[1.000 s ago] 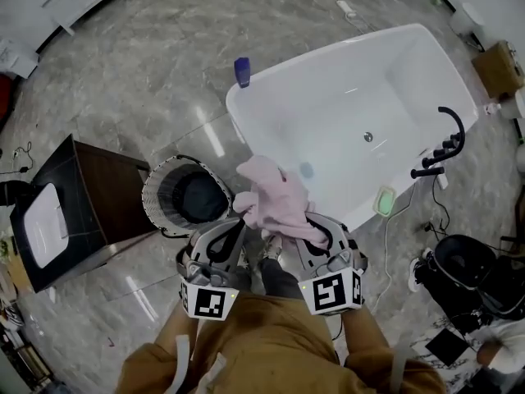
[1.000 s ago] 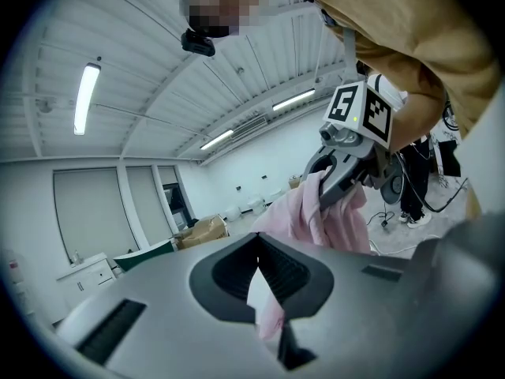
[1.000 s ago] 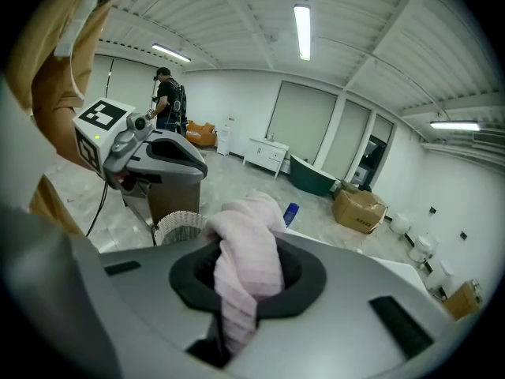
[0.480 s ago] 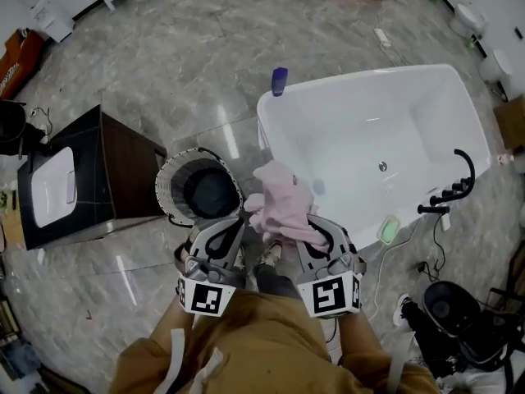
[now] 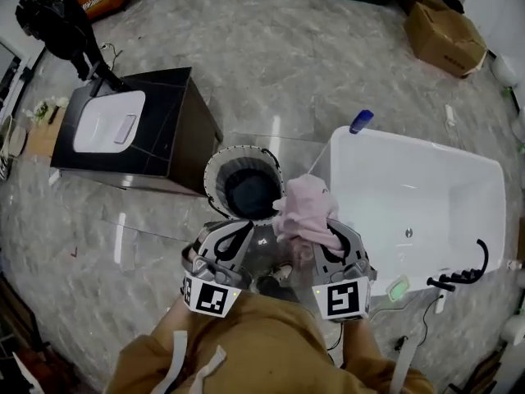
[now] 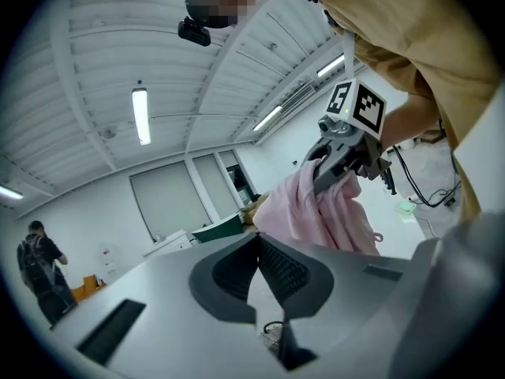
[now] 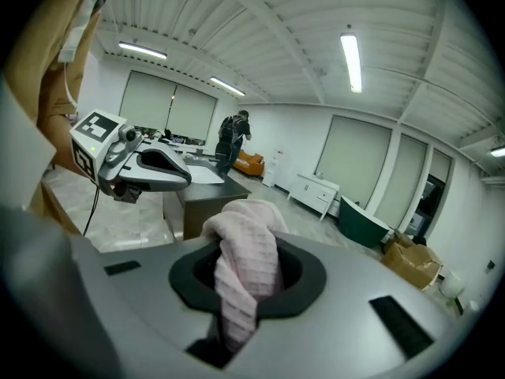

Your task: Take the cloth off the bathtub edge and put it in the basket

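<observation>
Item one, right gripper [image 5: 321, 238]: my fingers were clamped on the pink cloth [image 7: 241, 263], which bunched up out of them and trailed down between them. Item two, left gripper [image 6: 257, 239]: my fingers were pressed together at the tips with nothing between, just left of the pair carrying the cloth. Item three, basket [image 5: 215, 171]: round, dark inside, just ahead of both pairs of fingers, with the white bathtub [image 5: 385, 179] off to their right.
</observation>
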Tool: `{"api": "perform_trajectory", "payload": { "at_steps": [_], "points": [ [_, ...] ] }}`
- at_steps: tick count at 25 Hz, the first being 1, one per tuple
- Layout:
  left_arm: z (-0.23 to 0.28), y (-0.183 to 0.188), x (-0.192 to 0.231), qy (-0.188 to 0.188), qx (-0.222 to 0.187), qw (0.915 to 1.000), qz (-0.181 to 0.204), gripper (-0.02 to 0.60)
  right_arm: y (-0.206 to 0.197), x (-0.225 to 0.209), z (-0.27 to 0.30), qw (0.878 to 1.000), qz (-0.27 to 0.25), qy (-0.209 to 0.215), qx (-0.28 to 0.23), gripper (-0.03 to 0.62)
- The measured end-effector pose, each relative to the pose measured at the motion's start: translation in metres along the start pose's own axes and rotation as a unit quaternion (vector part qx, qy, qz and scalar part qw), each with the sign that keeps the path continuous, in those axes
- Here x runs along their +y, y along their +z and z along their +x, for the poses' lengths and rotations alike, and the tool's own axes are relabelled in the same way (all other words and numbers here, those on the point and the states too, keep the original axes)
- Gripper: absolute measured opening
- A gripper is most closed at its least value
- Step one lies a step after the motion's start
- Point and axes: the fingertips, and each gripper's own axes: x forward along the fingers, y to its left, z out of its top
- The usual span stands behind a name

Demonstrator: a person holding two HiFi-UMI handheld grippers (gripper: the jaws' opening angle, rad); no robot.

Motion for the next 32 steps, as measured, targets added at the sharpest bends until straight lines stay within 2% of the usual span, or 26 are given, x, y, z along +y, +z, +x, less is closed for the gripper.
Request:
{"api": "perform_trajectory", "payload": {
  "at_steps": [4, 11, 20, 25, 32],
  "points": [
    [-0.041, -0.020, 0.030, 0.030, 0.016, 0.9994, -0.004, 0.006, 0.033, 0.029, 0.026, 0.999, -0.015, 0.032, -0.003, 0.060],
    [-0.090, -0.053, 0.077, 0.051, 0.013, 0.9986, -0.009, 0.006, 0.084, 0.070, 0.064, 0.998, -0.047, 0.037, 0.002, 0.060],
    [-0.110, -0.080, 0.116, 0.033, -0.021, 0.9990, -0.022, 0.006, 0.132, 0.109, 0.102, 0.999, -0.049, 0.017, -0.006, 0.060],
    [-0.107, -0.091, 0.123, 0.023, -0.025, 0.9989, -0.033, 0.006, 0.140, 0.121, 0.108, 0.999, -0.048, 0.022, 0.005, 0.060],
    [-0.085, -0.096, 0.115, 0.015, -0.010, 0.9997, -0.018, 0.006, 0.121, 0.123, 0.125, 0.996, -0.068, 0.056, 0.014, 0.060]
  ]
}}
